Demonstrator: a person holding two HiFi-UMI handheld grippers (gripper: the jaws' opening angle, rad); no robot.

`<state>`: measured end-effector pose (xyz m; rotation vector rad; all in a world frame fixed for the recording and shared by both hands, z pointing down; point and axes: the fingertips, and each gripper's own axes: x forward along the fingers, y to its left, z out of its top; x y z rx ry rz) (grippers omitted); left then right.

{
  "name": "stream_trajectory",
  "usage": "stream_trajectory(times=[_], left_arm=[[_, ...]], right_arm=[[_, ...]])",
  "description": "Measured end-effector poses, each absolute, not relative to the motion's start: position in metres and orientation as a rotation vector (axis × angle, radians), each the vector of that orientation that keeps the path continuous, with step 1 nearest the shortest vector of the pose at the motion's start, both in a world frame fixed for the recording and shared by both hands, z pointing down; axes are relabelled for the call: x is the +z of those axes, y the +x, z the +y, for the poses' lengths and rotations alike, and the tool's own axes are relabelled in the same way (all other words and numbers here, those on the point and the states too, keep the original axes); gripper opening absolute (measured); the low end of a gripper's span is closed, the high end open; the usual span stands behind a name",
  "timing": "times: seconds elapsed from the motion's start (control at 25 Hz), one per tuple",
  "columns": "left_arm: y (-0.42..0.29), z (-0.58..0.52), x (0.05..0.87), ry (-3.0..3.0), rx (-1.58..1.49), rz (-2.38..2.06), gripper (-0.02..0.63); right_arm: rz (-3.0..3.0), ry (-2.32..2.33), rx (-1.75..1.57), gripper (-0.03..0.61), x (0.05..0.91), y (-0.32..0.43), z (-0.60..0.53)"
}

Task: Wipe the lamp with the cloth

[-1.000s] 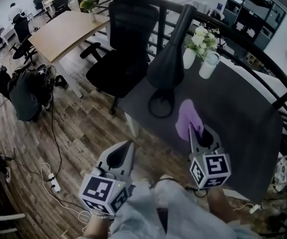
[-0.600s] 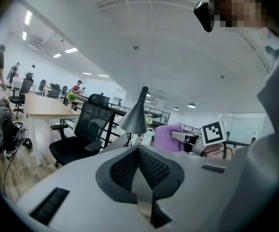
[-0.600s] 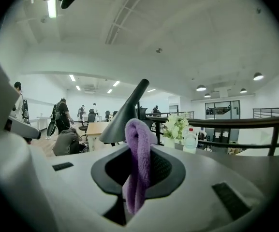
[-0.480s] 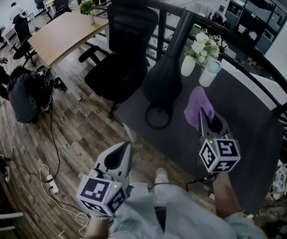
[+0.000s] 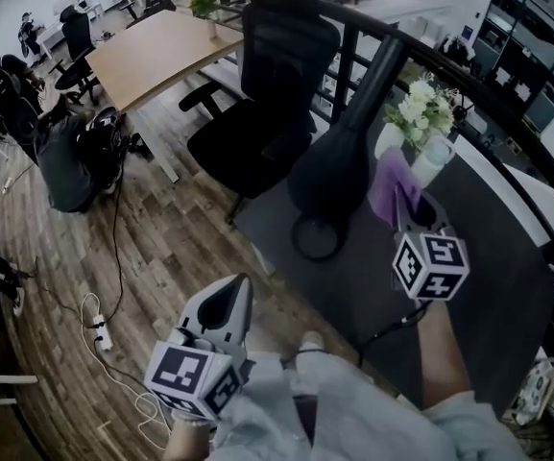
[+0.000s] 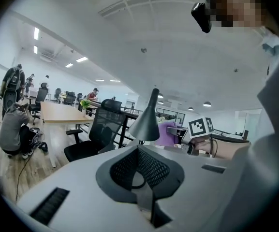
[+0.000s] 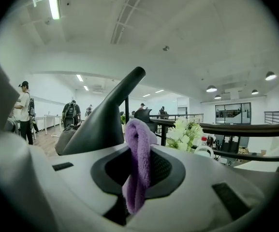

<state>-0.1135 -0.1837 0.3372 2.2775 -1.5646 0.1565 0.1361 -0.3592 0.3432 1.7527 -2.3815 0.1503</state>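
The left claw, shut on nothing, hangs well short of the surface. The lamp rises, leaning away, just ahead and left of the right claw, the nearer one, which pinches the purple cloth beside it.

Black lamp, purple cloth
The lamp stands upright on its ring base; the cloth hangs folded just right of its shade, pinched in the right gripper.

light: bright, ceiling strips | head view: dimmer | edges: fisheye-bent (black corners)
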Motion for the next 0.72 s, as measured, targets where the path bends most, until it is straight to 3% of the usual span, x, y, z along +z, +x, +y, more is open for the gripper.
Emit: stream_trajectory(times=[0.72], left_arm=[[-0.109,-0.198,0.343,2.227,0.157,-1.61,0.0]], right_arm=[[-2.556,1.626,-0.004,0.051,0.299,0.091,-0.364]])
